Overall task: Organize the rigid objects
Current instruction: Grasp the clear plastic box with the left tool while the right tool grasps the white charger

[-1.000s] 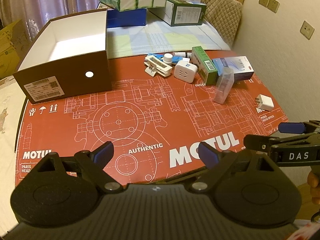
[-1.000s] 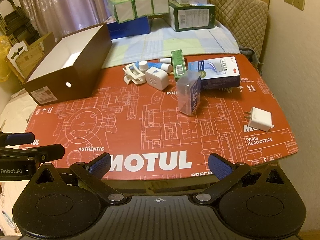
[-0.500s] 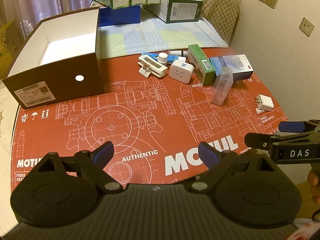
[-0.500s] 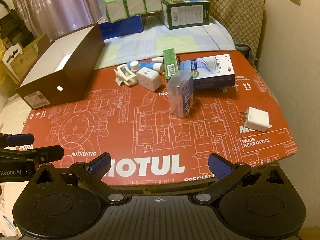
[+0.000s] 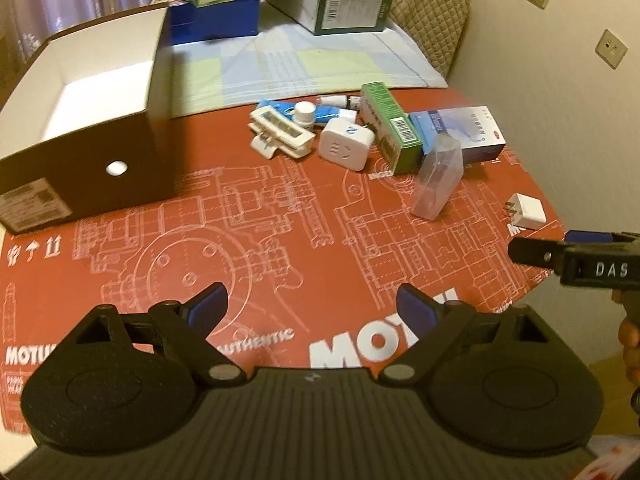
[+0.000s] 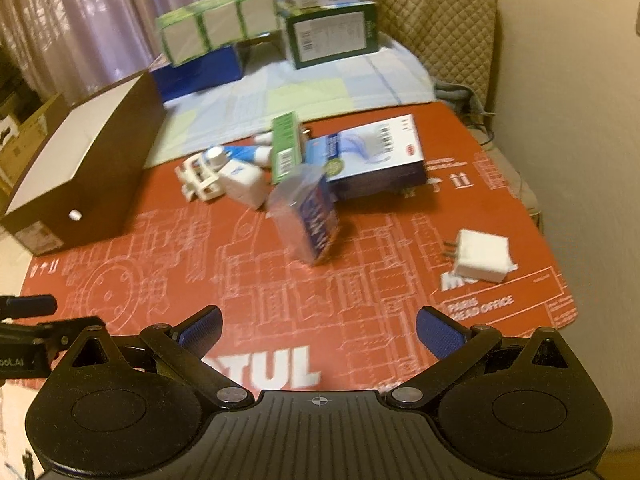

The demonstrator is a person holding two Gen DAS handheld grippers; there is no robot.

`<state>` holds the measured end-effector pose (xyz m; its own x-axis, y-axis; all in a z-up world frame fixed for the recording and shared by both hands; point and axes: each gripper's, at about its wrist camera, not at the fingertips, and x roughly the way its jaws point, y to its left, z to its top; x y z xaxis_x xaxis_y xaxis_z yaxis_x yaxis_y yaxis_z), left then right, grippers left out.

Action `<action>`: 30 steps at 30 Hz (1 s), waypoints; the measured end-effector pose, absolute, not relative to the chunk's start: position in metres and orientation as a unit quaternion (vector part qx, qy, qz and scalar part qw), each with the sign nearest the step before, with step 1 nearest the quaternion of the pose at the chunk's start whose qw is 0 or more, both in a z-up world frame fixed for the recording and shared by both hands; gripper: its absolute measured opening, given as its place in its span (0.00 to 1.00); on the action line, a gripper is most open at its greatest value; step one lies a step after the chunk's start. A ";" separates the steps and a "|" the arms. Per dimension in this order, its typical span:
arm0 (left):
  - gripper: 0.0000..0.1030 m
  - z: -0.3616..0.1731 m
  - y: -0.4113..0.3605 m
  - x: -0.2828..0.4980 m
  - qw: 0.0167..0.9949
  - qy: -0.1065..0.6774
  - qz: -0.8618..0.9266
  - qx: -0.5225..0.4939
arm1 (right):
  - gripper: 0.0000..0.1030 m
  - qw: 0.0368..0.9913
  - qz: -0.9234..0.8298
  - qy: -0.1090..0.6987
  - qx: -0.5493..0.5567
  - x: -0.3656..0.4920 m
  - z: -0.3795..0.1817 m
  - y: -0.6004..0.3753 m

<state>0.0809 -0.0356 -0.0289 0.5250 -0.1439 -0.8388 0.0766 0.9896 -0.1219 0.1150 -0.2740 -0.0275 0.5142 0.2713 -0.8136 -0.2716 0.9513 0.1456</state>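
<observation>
My left tool and right tool both hover with fingers spread apart, empty, over the red mat. The clear plastic case leans mid-mat; the white charger lies right, the open brown box left.

An open cardboard box is sitting at the mat's left rear. Right of it, a clip, socket adapter, carton and larger box are lying clustered. A plug charger is lying apart, nearer the right edge.
</observation>
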 end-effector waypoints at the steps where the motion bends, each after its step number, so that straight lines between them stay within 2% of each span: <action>1: 0.87 -0.030 -0.038 0.084 0.873 0.482 -0.067 -0.034 | 0.98 0.872 0.153 0.465 0.003 0.118 -0.028 -0.278; 8: 0.84 -0.036 -0.060 0.114 0.876 0.472 -0.096 -0.018 | 0.98 0.890 0.108 0.443 0.020 0.143 -0.036 -0.315; 10: 0.84 -0.038 -0.068 0.123 0.877 0.468 -0.107 -0.015 | 0.91 0.893 0.094 0.439 0.021 0.150 -0.040 -0.325; 15: 0.83 -0.042 -0.090 0.145 0.878 0.460 -0.135 -0.006 | 0.81 0.898 0.069 0.434 0.031 0.165 -0.053 -0.350; 20: 0.82 -0.047 -0.112 0.165 0.878 0.452 -0.159 0.005 | 0.77 0.898 0.059 0.434 0.031 0.176 -0.066 -0.363; 30: 0.75 -0.055 -0.145 0.191 0.877 0.442 -0.189 0.023 | 0.61 0.888 0.046 0.457 0.038 0.201 -0.091 -0.375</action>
<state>0.1910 -0.1447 -0.0550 0.5384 -0.3107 -0.7833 0.3519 0.9275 -0.1261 0.2006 -0.3751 -0.0912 0.5787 0.1161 -0.8072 -0.0471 0.9929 0.1091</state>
